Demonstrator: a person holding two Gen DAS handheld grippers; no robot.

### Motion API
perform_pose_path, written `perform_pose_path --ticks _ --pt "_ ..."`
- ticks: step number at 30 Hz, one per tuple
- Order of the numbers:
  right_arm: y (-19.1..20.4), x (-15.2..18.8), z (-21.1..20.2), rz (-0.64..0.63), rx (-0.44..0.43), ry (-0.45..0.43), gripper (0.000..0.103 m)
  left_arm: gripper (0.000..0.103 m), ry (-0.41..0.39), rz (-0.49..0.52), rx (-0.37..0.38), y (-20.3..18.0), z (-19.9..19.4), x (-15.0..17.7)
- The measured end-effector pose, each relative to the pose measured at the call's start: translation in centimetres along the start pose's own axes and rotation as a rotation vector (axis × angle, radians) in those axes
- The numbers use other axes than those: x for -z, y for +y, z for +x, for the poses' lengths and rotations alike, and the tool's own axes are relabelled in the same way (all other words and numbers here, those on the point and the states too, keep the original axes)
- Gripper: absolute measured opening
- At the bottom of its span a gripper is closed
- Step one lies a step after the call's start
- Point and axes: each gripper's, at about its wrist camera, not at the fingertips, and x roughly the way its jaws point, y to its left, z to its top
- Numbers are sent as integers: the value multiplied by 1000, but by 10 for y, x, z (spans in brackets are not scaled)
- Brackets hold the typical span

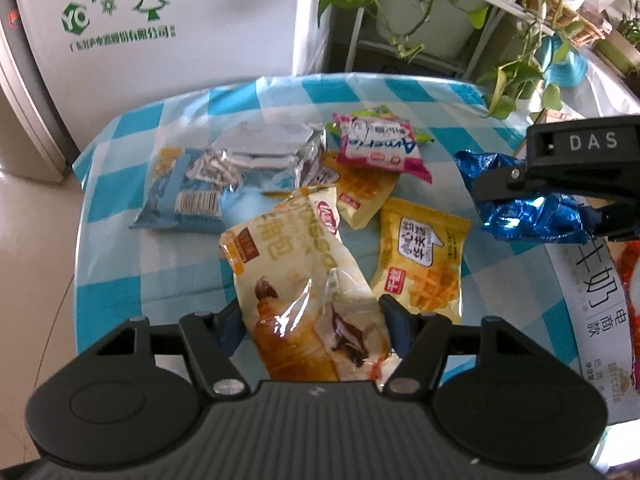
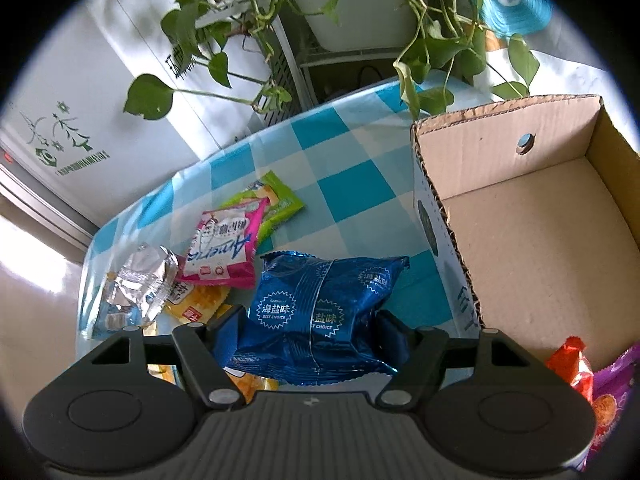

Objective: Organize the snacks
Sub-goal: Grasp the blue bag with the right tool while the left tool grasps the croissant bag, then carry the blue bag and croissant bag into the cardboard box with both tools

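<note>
Several snack packets lie on a table with a blue-and-white checked cloth [image 1: 280,96]. My left gripper [image 1: 312,320] is shut on a cream croissant packet [image 1: 296,272], with a finger pressing each side of its near end. My right gripper [image 2: 312,332] is shut on a shiny blue packet [image 2: 320,296], which shows at the right of the left wrist view as the blue packet [image 1: 532,220] held above the cloth. Loose on the cloth are a pink packet [image 1: 380,144], two yellow waffle packets [image 1: 424,256], a silver-and-blue packet [image 1: 240,168] and a green packet [image 2: 276,200].
An open cardboard box [image 2: 480,152] stands at the right of the table, with a red packet [image 2: 572,372] and a purple packet [image 2: 612,400] in its near corner. Potted vines [image 2: 224,36] hang behind the table. A white appliance [image 1: 160,40] stands at the far left, past the table edge.
</note>
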Motion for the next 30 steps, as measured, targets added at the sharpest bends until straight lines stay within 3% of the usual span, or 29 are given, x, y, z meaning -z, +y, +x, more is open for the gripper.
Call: perform_pose_path --ticks 8,30 --pt "-3 -2 -13 25 -48 -27 76 68 -71 8 10 1 -13 -6" --pt "-1 3 -35 31 -107 -78 76 68 -109 -33 21 6 -21 -13"
